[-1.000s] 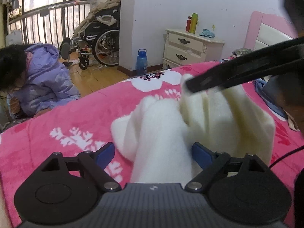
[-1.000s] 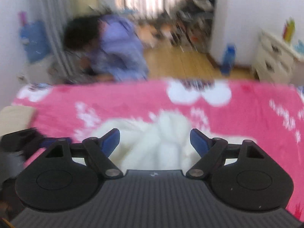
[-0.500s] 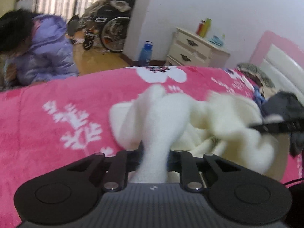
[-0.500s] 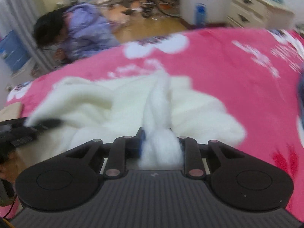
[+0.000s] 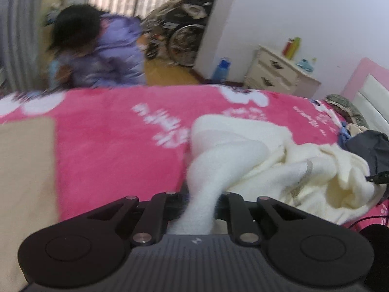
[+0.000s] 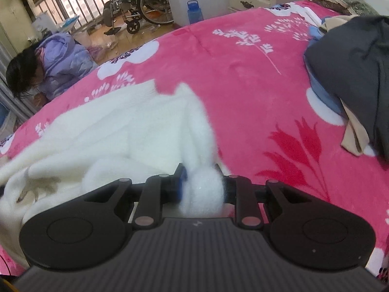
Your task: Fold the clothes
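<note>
A fluffy cream-white garment point(image 5: 255, 155) lies bunched on the pink flowered bedspread point(image 5: 109, 146). My left gripper point(image 5: 199, 202) is shut on one thick fold of it, which runs up between the jaws. In the right wrist view the same white garment point(image 6: 116, 131) spreads out to the left across the bedspread point(image 6: 243, 73), and my right gripper point(image 6: 201, 189) is shut on a wad of it. The cloth hangs stretched between the two grippers. A greyish inner patch shows on the cloth at the lower left of the right wrist view.
A dark garment pile point(image 6: 352, 68) with blue and beige cloth lies at the right of the bed. A person in a purple jacket point(image 6: 60, 60) crouches beyond the far bed edge. A wheelchair point(image 6: 141, 7), blue bottle point(image 6: 194, 12) and white nightstand point(image 5: 279, 73) stand by the wall.
Both grippers went from open to shut on the white garment. They have since drawn apart, the left view swinging left, and the cloth is pulled out wider.
</note>
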`<state>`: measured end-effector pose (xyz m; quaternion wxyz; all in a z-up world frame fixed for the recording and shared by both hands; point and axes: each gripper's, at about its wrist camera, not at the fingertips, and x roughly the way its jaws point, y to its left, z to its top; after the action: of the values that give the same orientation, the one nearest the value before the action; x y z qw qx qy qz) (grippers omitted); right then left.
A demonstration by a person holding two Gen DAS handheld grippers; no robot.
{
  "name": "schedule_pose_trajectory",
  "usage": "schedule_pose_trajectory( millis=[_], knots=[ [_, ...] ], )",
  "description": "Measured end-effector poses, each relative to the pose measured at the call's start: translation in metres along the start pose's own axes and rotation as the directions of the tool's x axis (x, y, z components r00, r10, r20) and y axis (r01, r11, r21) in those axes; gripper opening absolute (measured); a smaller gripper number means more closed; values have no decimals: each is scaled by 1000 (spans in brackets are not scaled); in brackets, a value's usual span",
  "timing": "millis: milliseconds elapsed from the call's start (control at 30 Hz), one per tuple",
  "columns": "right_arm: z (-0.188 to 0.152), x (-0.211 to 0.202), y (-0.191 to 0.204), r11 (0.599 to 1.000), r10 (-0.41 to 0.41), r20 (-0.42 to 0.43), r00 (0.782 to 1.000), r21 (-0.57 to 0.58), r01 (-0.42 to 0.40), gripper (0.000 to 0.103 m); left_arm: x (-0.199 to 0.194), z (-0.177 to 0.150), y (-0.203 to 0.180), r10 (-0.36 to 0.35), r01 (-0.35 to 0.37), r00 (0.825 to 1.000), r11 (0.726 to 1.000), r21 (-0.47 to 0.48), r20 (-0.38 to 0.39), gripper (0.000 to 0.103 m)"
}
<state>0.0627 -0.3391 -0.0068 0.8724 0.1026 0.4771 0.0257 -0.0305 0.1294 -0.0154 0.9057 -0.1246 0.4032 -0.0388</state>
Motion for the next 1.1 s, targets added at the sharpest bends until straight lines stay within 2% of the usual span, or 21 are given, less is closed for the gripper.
schedule_pose_trajectory(
  millis=[100, 167, 200, 233, 333, 433, 500, 600, 633, 700, 733, 800, 867, 900, 967, 1000, 1033, 1067, 1100],
  knots=[
    [-2, 3, -1, 1000, 18, -20, 1000, 21, -17, 20, -7, -17, 15, 18, -19, 998, 999, -26, -66, 13],
    [-6, 8, 0, 1000, 16, -54, 998, 9, -15, 21, -10, -24, 18, 9, -12, 996, 1000, -27, -93, 18],
    [-8, 10, 2, 1000, 11, -71, 997, 3, -11, 22, -13, -25, 18, 4, -5, 996, 1000, -16, -94, 26],
    [-7, 12, 2, 1000, 5, -81, 997, 3, -5, 26, -16, -23, 17, 8, -8, 997, 1000, 6, -81, 32],
    [-3, 10, 0, 1000, -17, -63, 998, 19, 18, 31, -31, -8, 15, 44, -43, 999, 996, 73, -3, 41],
    [8, -5, -3, 998, -55, 15, 998, 39, 54, 35, -37, 18, 7, 44, -53, 997, 989, 135, 71, 49],
    [17, 0, 6, 999, -43, 34, 999, 15, 42, 40, -31, 33, -8, 17, -35, 996, 979, 203, 90, 56],
    [29, 23, 29, 998, 7, 22, 1000, -56, -6, 43, -2, 57, -44, -65, 40, 996, 947, 319, 68, 59],
    [33, 30, 36, 997, 24, 17, 1000, -79, -23, 48, 11, 63, -56, -98, 75, 994, 933, 352, 47, 59],
    [42, 45, 52, 991, 57, 6, 998, -126, -56, 54, 45, 71, -85, -157, 152, 987, 897, 414, -23, 59],
    [46, 53, 59, 986, 73, 0, 997, -149, -72, 55, 65, 73, -98, -161, 173, 985, 881, 441, -65, 59],
    [54, 68, 75, 975, 105, -13, 994, -194, -105, 57, 104, 74, -123, -141, 194, 980, 845, 498, -141, 59],
    [62, 84, 89, 963, 124, -33, 992, -238, -128, 58, 134, 70, -141, -105, 190, 978, 802, 567, -179, 58],
    [64, 97, 91, 962, 87, -60, 994, -255, -99, 58, 145, 67, -147, -89, 188, 977, 783, 593, -192, 58],
    [63, 118, 89, 956, 14, -104, 994, -290, -44, 58, 158, 59, -149, -78, 201, 972, 767, 610, -223, 56],
    [61, 126, 85, 955, -8, -122, 992, -297, -28, 57, 164, 54, -149, -75, 210, 968, 760, 615, -238, 50],
    [59, 131, 80, 954, -13, -139, 990, -299, -29, 49, 168, 50, -146, -82, 220, 966, 761, 611, -246, 39],
    [57, 135, 74, 953, -11, -151, 988, -300, -35, 42, 171, 47, -142, -95, 231, 964, 765, 601, -249, 33],
    [54, 136, 69, 953, -19, -152, 988, -302, -28, 27, 171, 45, -140, -108, 239, 963, 769, 594, -248, 27]
  ],
)
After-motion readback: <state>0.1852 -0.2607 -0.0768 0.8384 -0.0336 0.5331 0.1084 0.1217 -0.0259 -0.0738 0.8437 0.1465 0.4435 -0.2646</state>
